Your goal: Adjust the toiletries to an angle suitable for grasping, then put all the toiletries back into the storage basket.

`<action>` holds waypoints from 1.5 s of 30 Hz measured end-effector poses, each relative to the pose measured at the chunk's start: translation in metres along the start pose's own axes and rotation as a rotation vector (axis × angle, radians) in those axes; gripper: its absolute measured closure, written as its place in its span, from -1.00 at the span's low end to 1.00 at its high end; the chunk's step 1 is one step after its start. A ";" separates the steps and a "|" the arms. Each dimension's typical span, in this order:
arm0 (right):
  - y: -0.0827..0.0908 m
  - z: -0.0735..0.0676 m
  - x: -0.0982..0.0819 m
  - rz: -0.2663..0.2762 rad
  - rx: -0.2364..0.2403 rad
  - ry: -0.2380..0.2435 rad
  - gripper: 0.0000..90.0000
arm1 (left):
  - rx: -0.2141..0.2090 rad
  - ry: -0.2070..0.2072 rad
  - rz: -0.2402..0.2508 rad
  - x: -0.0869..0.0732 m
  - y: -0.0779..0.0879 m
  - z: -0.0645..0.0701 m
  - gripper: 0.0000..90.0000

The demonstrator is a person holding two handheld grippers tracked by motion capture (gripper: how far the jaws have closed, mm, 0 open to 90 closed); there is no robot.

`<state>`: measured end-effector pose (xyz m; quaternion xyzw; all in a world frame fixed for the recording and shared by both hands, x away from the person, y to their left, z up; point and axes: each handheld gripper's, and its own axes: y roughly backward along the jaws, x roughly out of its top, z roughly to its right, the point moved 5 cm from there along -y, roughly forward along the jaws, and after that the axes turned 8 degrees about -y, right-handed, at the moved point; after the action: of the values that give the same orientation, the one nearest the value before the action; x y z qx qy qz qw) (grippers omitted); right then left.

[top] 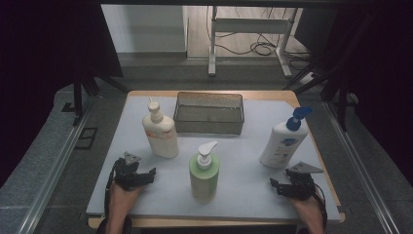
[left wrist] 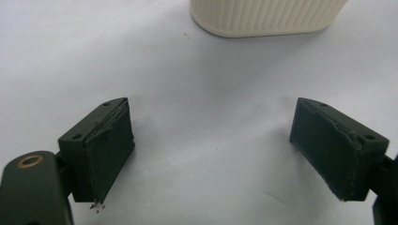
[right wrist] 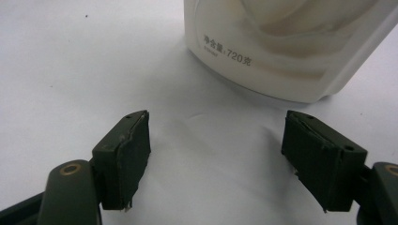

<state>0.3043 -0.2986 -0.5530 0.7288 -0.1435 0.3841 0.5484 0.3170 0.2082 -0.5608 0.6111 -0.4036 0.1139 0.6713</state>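
Two tools spread wide, empty, resting on table [top: 243,190]: left tool [top: 146,174] near cream bottle [top: 159,132], right tool [top: 276,186] near blue-capped bottle [top: 283,141].

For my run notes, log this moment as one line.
left hand-held gripper: open, empty, near cream bottle | right hand-held gripper: open, empty, near blue-pump bottle | green bottle: upright, untouched | basket: holds no bottle

It looked like a lab or test room: beyond the tongs, a white-topped bench [top: 146,195] stood between dark curtains [top: 44,48], with metal rails [top: 53,165] beside it and loose cables [top: 258,48] on the floor behind.
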 end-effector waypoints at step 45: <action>0.002 -0.003 0.001 -0.009 0.005 0.029 -0.55 | -0.002 0.009 -0.003 0.000 0.000 0.000 -0.71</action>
<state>0.3023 -0.2965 -0.5502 0.7251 -0.1314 0.3922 0.5505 0.3171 0.2085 -0.5612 0.6103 -0.3999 0.1153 0.6740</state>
